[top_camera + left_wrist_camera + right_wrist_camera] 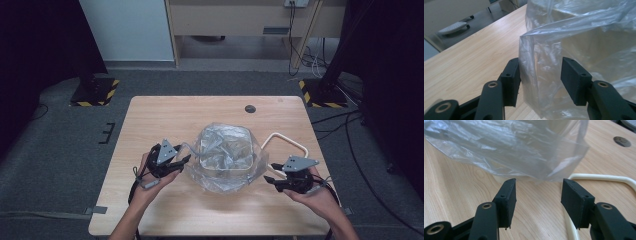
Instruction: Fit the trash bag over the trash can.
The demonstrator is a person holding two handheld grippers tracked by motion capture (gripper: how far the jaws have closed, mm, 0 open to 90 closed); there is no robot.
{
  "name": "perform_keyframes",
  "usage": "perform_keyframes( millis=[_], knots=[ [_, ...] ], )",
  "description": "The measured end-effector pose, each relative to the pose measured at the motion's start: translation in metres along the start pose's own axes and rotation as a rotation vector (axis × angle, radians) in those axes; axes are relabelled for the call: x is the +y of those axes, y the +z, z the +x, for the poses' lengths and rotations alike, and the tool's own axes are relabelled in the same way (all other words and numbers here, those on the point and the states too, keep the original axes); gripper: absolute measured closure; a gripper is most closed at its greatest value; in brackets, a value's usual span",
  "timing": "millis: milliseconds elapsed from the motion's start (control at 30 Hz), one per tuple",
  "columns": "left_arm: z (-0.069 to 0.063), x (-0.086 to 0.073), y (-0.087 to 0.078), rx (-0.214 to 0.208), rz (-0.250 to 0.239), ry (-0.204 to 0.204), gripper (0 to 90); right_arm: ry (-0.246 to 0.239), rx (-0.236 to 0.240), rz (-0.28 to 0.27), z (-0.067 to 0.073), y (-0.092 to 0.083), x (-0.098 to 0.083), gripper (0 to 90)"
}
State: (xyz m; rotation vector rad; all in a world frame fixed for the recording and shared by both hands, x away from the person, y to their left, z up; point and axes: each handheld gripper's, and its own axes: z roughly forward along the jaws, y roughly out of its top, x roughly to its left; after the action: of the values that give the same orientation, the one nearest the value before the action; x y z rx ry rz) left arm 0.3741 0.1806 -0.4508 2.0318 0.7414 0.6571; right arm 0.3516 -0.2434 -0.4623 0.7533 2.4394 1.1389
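Observation:
A crumpled clear plastic bag [225, 157] stands in the middle of the wooden table [165, 115], draped over a pale container whose wall shows through it [599, 42]. My left gripper [184, 161] is at the bag's left side with its jaws open; a loose fold of the bag [534, 75] hangs between the jaws of that gripper [540, 67], and the pads do not squeeze it. My right gripper [272, 172] is at the bag's right front, open. In the right gripper view the bag [511, 145] lies just beyond that gripper [538, 187], with nothing between the jaws.
A white looped handle [287, 145] lies on the table to the right of the bag, and its bar runs under my right jaw [599, 178]. A dark round hole [250, 108] sits near the table's far edge. Bare wood lies in front and at the far left.

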Motion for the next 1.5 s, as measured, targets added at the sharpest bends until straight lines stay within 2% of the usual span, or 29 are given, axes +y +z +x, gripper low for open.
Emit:
perform_keyframes(
  millis=[100,267,400,467,567,700,900,967,1033,1067,1133,1200,1367,1500],
  knots=[
    [-0.005,0.003,-0.003,-0.004,0.001,0.035,49.2,0.006,-0.018,-0.012,-0.003,-0.007,0.0,46.9],
    [-0.009,0.006,-0.006,0.003,-0.001,0.068,47.2,0.033,-0.052,-0.068,-0.01,-0.015,0.01,48.9],
    [-0.009,0.008,-0.006,0.009,-0.007,0.072,45.7,0.068,-0.073,-0.12,-0.016,-0.016,0.025,49.0],
    [-0.009,0.009,-0.007,0.011,-0.013,0.075,45.3,0.076,-0.078,-0.127,-0.018,-0.013,0.032,48.9],
    [-0.007,0.009,-0.009,0.015,-0.023,0.073,44.7,0.069,-0.087,-0.121,-0.019,-0.005,0.042,48.5],
    [-0.004,0.011,-0.009,0.017,-0.031,0.075,42.9,0.073,-0.096,-0.082,-0.022,0.01,0.048,47.2],
    [-0.002,0.015,0.0,0.005,-0.025,0.091,40.5,0.059,-0.105,-0.043,-0.023,0.027,0.055,45.3],
    [-0.002,0.016,0.002,0.003,-0.02,0.095,40.8,0.057,-0.119,-0.035,-0.025,0.031,0.057,47.0],
    [-0.002,0.018,0.003,0.001,-0.035,0.093,44.8,0.049,-0.134,-0.036,-0.028,0.033,0.059,54.0],
    [-0.002,0.02,0.003,0.009,-0.046,0.094,47.3,0.06,-0.138,-0.033,-0.028,0.034,0.06,55.3],
    [-0.002,0.022,0.002,0.009,-0.064,0.078,54.0,0.064,-0.135,-0.042,-0.03,0.035,0.062,62.5],
    [0.001,0.025,0.003,0.017,-0.074,0.057,59.9,0.061,-0.132,-0.041,-0.031,0.037,0.065,66.1],
    [0.009,0.032,0.006,-0.005,-0.098,-0.032,78.0,0.056,-0.148,-0.055,-0.032,0.041,0.07,75.7],
    [0.014,0.037,0.013,0.0,-0.096,-0.091,85.3,0.067,-0.136,-0.048,-0.034,0.046,0.071,84.5]
  ],
)
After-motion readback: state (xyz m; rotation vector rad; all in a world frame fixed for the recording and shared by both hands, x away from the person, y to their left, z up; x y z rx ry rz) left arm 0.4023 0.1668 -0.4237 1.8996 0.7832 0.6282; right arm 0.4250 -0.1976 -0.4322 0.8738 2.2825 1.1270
